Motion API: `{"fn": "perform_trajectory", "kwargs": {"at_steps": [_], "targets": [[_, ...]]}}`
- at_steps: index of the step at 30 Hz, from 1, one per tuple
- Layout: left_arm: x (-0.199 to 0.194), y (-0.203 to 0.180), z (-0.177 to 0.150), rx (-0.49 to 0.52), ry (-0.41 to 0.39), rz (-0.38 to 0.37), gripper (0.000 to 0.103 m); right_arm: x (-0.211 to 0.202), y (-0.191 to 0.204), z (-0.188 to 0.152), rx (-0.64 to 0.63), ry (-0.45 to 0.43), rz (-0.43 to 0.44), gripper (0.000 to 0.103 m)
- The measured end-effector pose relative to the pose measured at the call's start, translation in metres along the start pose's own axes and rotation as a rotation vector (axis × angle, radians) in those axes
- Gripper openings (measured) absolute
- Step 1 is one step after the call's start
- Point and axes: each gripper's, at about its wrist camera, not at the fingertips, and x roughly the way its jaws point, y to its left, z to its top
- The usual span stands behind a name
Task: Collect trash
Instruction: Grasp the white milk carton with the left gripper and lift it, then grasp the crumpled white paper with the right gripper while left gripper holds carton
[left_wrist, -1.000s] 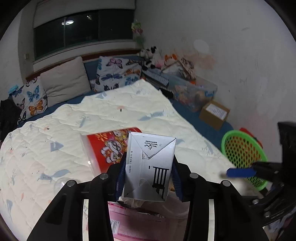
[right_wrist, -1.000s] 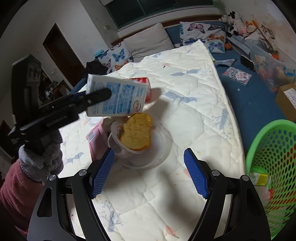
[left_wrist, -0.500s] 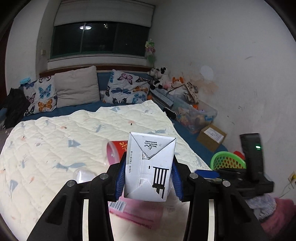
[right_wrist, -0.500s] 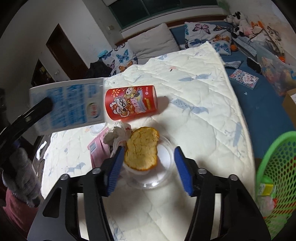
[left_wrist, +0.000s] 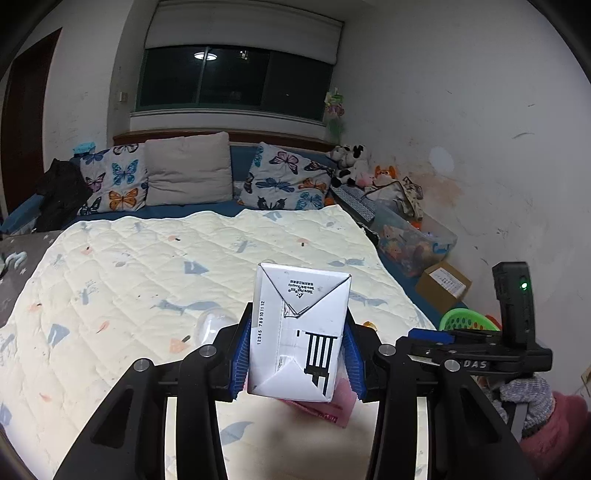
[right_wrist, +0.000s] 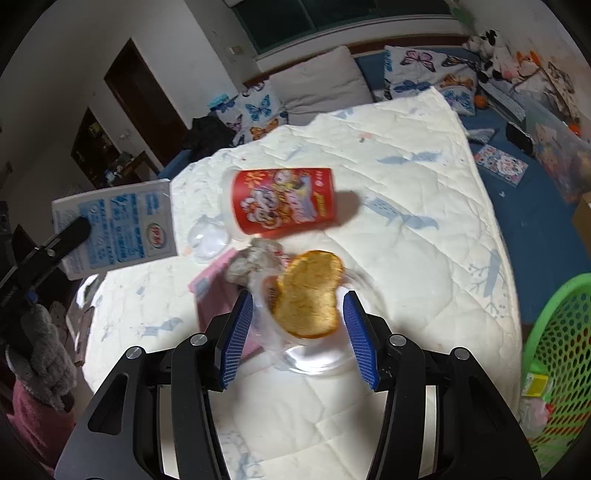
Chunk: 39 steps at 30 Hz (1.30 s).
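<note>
Currently the left gripper (left_wrist: 297, 352) is clamped on a white drink carton (left_wrist: 299, 332), blue pads pressed against both its sides, carton lifted clear of the quilted bed cover (left_wrist: 147, 266). The right wrist view shows the same carton (right_wrist: 114, 229) off to the left, blue-printed face toward the camera. The right gripper (right_wrist: 297, 336) stands over a clear plastic container (right_wrist: 314, 358) carrying a toasted bread slice (right_wrist: 308, 295); its pads flank the container, but whether they touch it cannot be told, as the frame is blurred there. A red snack tub (right_wrist: 282, 201) lies on its side just behind the bread, with crumpled clear wrap (right_wrist: 251, 264) and a pink packet (right_wrist: 218, 291) near it. A green mesh basket (right_wrist: 554, 332) sits at the bed's right edge, some trash already inside. A gloved hand (right_wrist: 40, 343) holds the left gripper.
</note>
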Motion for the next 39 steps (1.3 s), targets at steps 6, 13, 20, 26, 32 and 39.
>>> {"fn": "perform_trajectory", "kwargs": {"at_steps": [6, 13, 20, 26, 32, 39], "targets": [[-0.008, 0.005, -0.008, -0.015, 0.001, 0.009, 0.042, 0.005, 0.019, 0.000, -0.050, 0.010, 0.008, 0.055], [-0.022, 0.013, -0.014, -0.034, -0.015, 0.024, 0.042, 0.017, 0.038, 0.016, -0.098, 0.009, 0.023, 0.055], [-0.030, 0.022, -0.019, -0.057, -0.017, 0.038, 0.042, 0.057, 0.058, 0.035, -0.193, 0.074, -0.003, 0.055], [-0.031, 0.027, -0.021, -0.070, -0.012, 0.038, 0.042, 0.090, 0.067, 0.036, -0.290, 0.141, -0.072, 0.062], [-0.029, 0.027, -0.024, -0.083, -0.006, 0.031, 0.042, 0.111, 0.064, 0.034, -0.325, 0.195, -0.105, 0.060], [-0.028, 0.026, -0.025, -0.084, -0.004, 0.027, 0.042, 0.099, 0.056, 0.034, -0.281, 0.156, -0.085, 0.042]]}}
